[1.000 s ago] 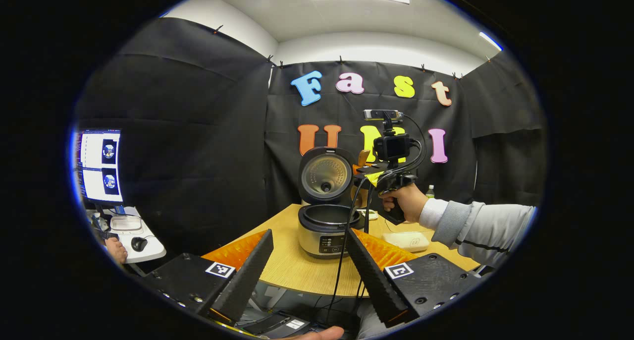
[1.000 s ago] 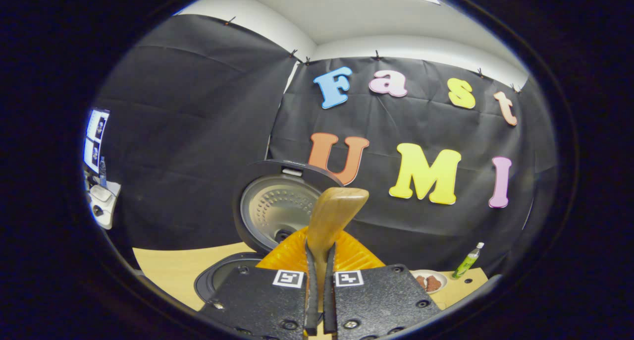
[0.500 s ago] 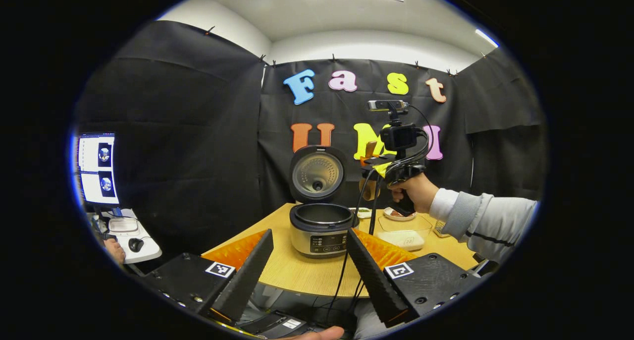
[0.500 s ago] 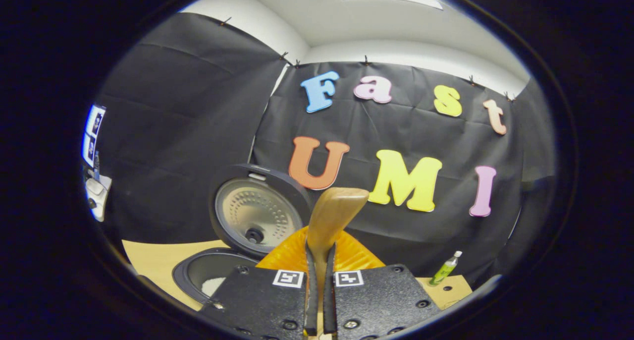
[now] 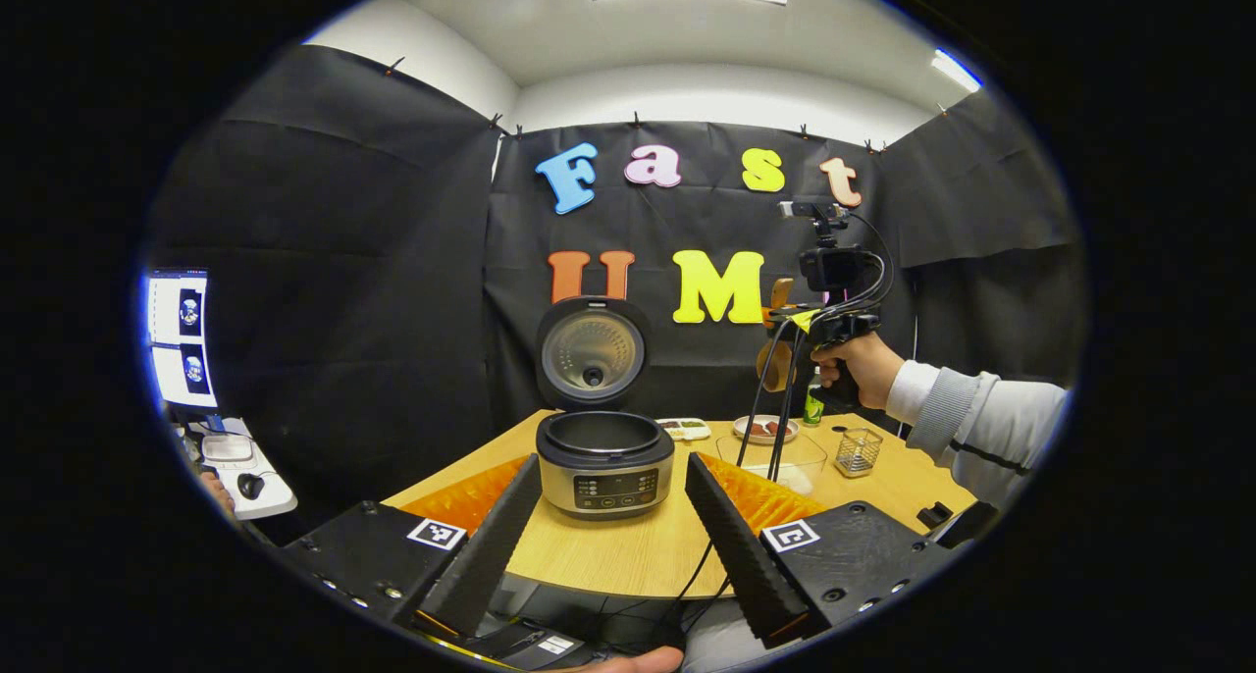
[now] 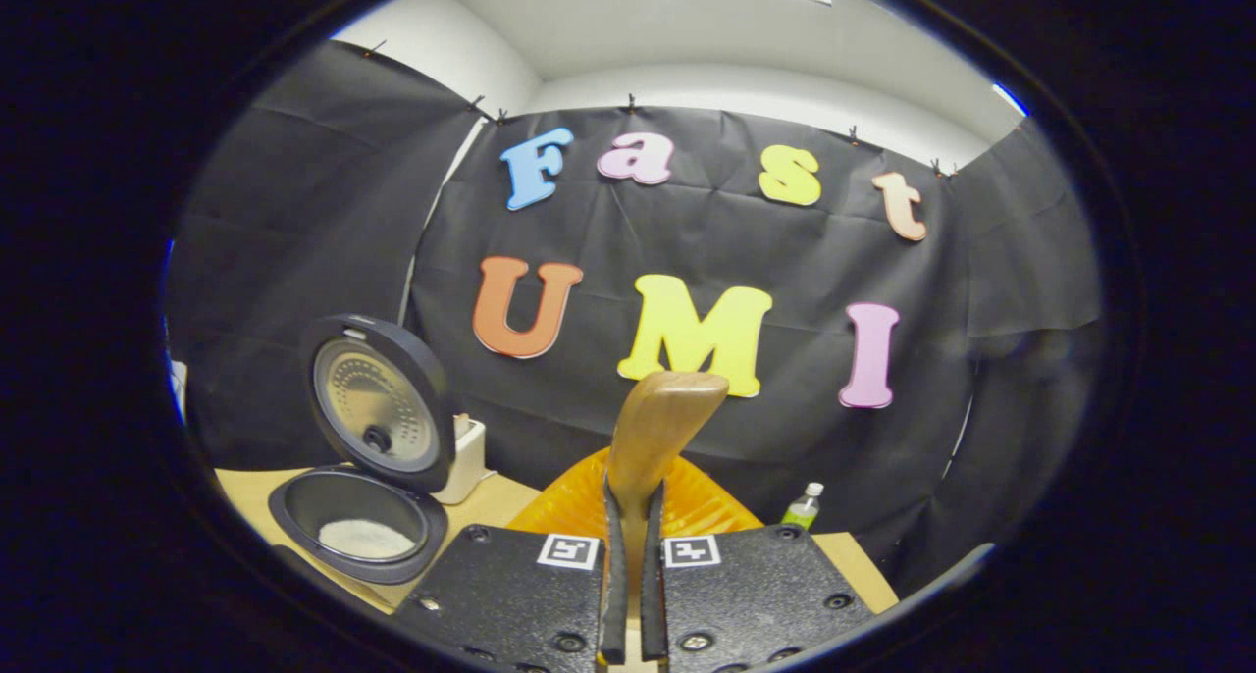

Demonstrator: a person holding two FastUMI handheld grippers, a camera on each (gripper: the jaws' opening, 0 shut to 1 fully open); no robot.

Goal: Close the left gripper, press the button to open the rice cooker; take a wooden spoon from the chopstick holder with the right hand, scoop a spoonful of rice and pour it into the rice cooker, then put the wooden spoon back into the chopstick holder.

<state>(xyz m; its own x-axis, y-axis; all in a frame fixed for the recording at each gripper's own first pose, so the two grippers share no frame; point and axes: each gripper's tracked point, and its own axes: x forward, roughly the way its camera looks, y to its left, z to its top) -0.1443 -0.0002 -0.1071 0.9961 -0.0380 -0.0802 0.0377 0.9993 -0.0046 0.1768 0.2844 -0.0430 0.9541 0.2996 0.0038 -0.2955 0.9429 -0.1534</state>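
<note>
Right hand-held gripper (image 6: 629, 595) pinches smooth wooden spoon (image 6: 657, 428); round rice cooker (image 6: 358, 526) lid-up.

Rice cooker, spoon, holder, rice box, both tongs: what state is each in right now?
Rice cooker: lid up, white rice lying in the pot.
Wooden spoon: clamped in the right tongs, raised off the table.
Chopstick holder: upright on the table, nothing in it.
Clear rice box: open-topped, on the table.
Right tongs: shut on the spoon.
Left tongs: open, holding nothing.
</note>
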